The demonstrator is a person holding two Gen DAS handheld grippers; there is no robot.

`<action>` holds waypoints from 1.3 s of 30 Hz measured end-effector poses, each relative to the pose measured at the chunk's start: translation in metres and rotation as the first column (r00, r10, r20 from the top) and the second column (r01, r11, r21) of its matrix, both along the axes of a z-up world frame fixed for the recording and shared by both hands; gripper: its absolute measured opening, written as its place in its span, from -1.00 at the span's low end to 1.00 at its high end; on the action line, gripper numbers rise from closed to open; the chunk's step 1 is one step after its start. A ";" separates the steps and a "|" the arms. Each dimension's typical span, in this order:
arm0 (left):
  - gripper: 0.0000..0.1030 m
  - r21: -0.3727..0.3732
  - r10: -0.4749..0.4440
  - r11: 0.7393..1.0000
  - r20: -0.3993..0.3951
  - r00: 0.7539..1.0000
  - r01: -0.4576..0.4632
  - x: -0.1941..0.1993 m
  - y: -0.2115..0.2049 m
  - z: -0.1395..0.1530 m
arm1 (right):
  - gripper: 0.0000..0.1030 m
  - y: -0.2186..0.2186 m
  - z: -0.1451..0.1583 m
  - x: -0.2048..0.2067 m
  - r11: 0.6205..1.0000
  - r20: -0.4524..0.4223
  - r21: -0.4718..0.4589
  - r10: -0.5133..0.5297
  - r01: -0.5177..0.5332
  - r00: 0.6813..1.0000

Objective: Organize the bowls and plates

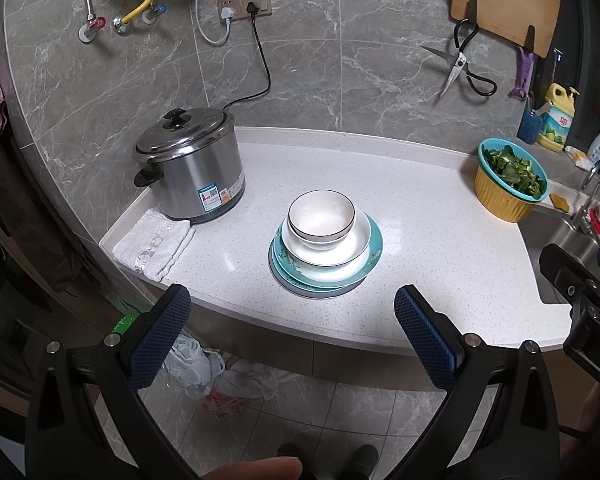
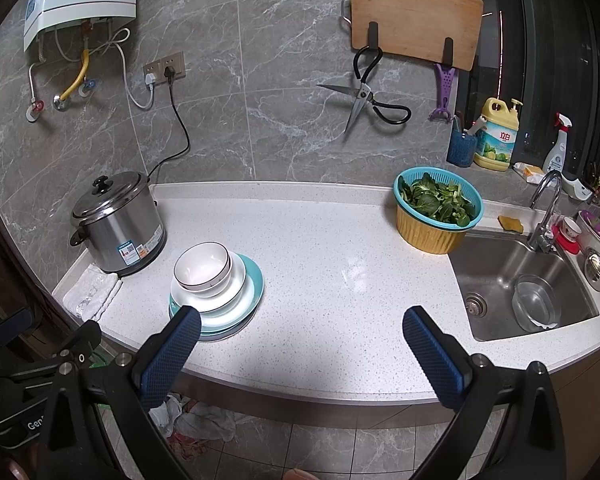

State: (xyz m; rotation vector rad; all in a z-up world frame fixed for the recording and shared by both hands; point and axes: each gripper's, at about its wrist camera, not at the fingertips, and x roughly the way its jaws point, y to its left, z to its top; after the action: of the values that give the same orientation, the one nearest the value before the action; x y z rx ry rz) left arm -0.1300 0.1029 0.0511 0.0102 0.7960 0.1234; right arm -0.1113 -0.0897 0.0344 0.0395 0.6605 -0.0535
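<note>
White stone counter (image 1: 440,240): I see it ahead of and below both grippers, which hang off its near edge over the floor tiles.
Left gripper (image 1: 292,316): released, jaws spread wide, nothing between its blue pads (image 1: 160,340); the stack sits straight ahead of it, apart from the fingertips.
Right gripper (image 2: 300,340): also spread and empty; the stack lies ahead and to its left, partly hidden behind its left pad (image 2: 168,356).
Stack: the white bowl (image 1: 321,214) with a dark rim line sits on top, and at least one more bowl seems nested under it, all inside a wide white dish (image 1: 327,246); that rests on a teal plate (image 1: 374,254), with another teal plate and a greyish one (image 1: 320,290) showing below.
Order: largest at the bottom, smallest on top, though the upper bowls sit toward the far-left side of the plates rather than centred.
Done, as I judge it: the plates and bowls are gathered into one pile, and I see no loose crockery elsewhere on the counter.
Left, as I judge it: little, perhaps centring the bowls; a glass bowl (image 2: 536,304) lies in the sink (image 2: 500,264) ahead-right of the right gripper, and I cannot tell whether it belongs to the job.
Neighbours: the steel cooker (image 1: 190,164) stands ahead-left of the left gripper, near the stack without touching it; the basket of greens (image 2: 438,208) is well apart, ahead-right.
</note>
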 end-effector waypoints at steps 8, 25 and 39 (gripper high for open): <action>1.00 0.001 -0.011 1.000 0.000 1.000 0.011 0.003 0.003 -0.002 | 1.00 -0.001 0.000 0.000 1.000 0.000 0.000 0.001 -0.001 1.000; 1.00 0.003 -0.023 1.000 -0.001 1.000 0.023 0.007 0.008 -0.002 | 1.00 0.001 -0.001 -0.001 1.000 -0.001 0.001 -0.001 0.001 1.000; 1.00 0.009 -0.032 0.999 0.003 0.999 0.032 0.011 0.013 -0.003 | 1.00 0.002 -0.002 -0.002 1.000 -0.003 -0.001 -0.002 0.002 1.000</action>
State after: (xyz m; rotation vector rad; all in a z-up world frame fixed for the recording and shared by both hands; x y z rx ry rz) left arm -0.1188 0.1162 0.0478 0.0316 0.7915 0.0965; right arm -0.1131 -0.0875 0.0319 0.0388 0.6639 -0.0560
